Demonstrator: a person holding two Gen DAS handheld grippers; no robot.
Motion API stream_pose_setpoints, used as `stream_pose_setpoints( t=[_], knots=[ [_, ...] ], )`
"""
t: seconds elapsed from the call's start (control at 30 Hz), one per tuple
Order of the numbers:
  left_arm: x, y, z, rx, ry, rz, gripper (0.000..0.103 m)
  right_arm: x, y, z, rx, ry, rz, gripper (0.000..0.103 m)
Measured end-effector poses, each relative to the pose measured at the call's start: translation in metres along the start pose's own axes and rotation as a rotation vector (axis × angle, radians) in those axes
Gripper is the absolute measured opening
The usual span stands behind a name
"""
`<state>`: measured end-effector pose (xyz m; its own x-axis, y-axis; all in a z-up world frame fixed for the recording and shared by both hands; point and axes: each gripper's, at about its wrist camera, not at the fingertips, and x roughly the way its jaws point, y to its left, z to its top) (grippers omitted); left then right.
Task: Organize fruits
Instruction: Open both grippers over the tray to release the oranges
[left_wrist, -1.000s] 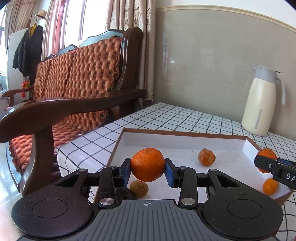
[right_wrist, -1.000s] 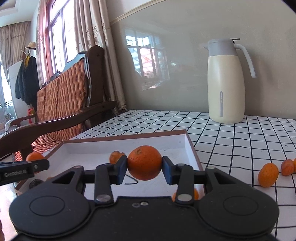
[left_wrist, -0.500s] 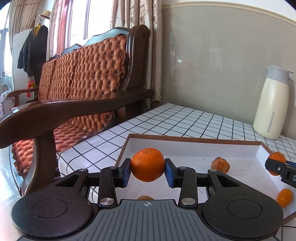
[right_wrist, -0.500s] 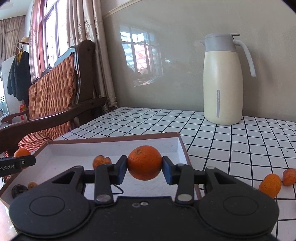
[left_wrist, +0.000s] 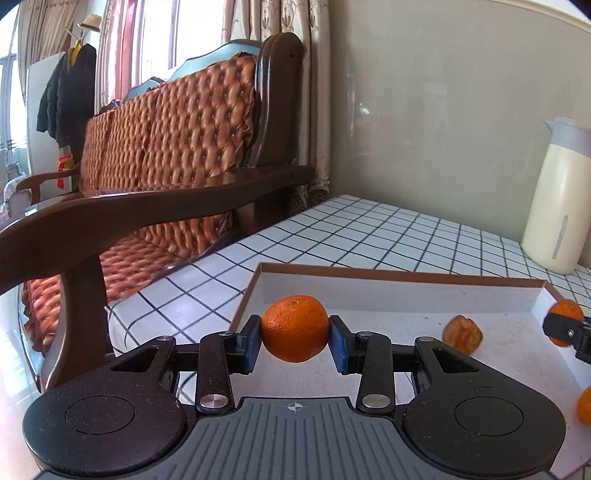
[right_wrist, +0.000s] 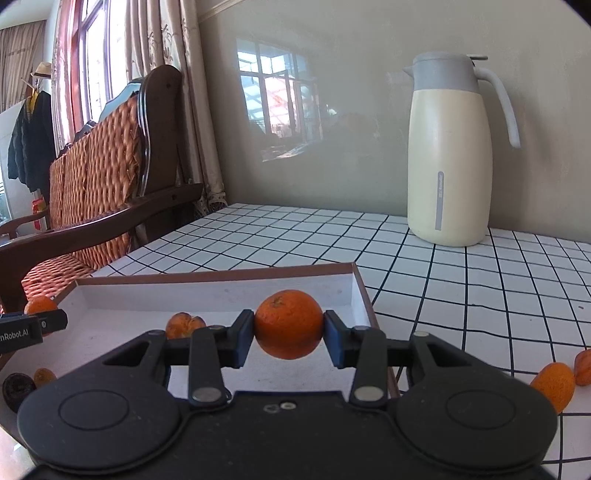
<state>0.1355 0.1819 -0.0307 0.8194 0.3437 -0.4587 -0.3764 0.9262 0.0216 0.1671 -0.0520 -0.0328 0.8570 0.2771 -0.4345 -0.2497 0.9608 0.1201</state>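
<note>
We see the left tongs (left_wrist: 294, 341) clamped on an orange (left_wrist: 294, 328), blue pads tight on both its sides, held in the air over the near left corner of a shallow white tray (left_wrist: 406, 295) with a brown rim. The right tongs (right_wrist: 289, 338) grip a second orange (right_wrist: 289, 324) the same way, over the right part of the tray near its right wall. In the left view the second orange shows at the far right edge with the right tongs' tip in front of it. On the tray floor lies a shrivelled orange fruit (left_wrist: 463, 333), between the two tongs, apart from both. Near left corner of the tray in the right view: a small brownish fruit (right_wrist: 44, 376) just beside a dark round thing (right_wrist: 16, 386), which we cannot identify. On the tiled surface (right_wrist: 461, 288) right of the tray lie two more orange fruits (right_wrist: 553, 384), touching or almost. A cream jug (right_wrist: 450, 151) with a grey lid stands far right by the wall. A wooden sofa (left_wrist: 166, 155) with orange cushions sits left of the surface.
</note>
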Motion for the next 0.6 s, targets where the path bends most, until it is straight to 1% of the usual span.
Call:
stream_pose_setpoints(
  t=[0.07, 0.1, 0.13, 0.17, 0.2, 0.23, 0.27, 0.33, 0.4, 0.47, 0.6],
  knots=[
    [0.003, 0.000, 0.002, -0.001, -0.003, 0.002, 0.039, 0.003, 0.000, 0.001, 0.001, 0.002, -0.002, 0.034],
    [0.004, -0.001, 0.003, 0.002, -0.004, 0.003, 0.039, 0.002, 0.001, 0.001, 0.000, -0.002, -0.002, 0.043],
    [0.005, -0.002, 0.004, 0.012, -0.002, 0.003, 0.039, 0.000, 0.002, 0.003, 0.001, -0.018, -0.007, 0.054],
    [0.006, -0.004, 0.005, 0.024, 0.004, 0.006, 0.041, -0.006, 0.003, 0.004, 0.004, -0.059, -0.023, 0.076],
    [0.005, -0.004, 0.006, 0.021, 0.010, 0.017, 0.062, -0.015, 0.005, 0.005, -0.002, -0.115, -0.043, 0.086],
    [0.000, -0.003, 0.008, 0.003, 0.006, 0.026, 0.103, -0.022, 0.008, 0.007, -0.013, -0.162, -0.059, 0.091],
    [-0.009, -0.001, 0.010, -0.013, -0.032, 0.036, 0.102, -0.029, 0.009, 0.009, -0.020, -0.201, -0.073, 0.097],
    [-0.026, -0.002, 0.015, 0.000, -0.109, 0.035, 0.103, -0.039, 0.009, 0.012, -0.029, -0.261, -0.063, 0.097],
    [-0.037, -0.004, 0.018, 0.015, -0.150, 0.046, 0.103, -0.045, 0.008, 0.015, -0.031, -0.272, -0.060, 0.097],
    [-0.042, -0.003, 0.019, 0.010, -0.150, 0.033, 0.103, -0.050, 0.005, 0.017, -0.022, -0.283, -0.033, 0.097],
    [-0.047, -0.001, 0.019, 0.027, -0.143, 0.029, 0.103, -0.061, 0.001, 0.018, -0.021, -0.317, -0.015, 0.097]
  ],
)
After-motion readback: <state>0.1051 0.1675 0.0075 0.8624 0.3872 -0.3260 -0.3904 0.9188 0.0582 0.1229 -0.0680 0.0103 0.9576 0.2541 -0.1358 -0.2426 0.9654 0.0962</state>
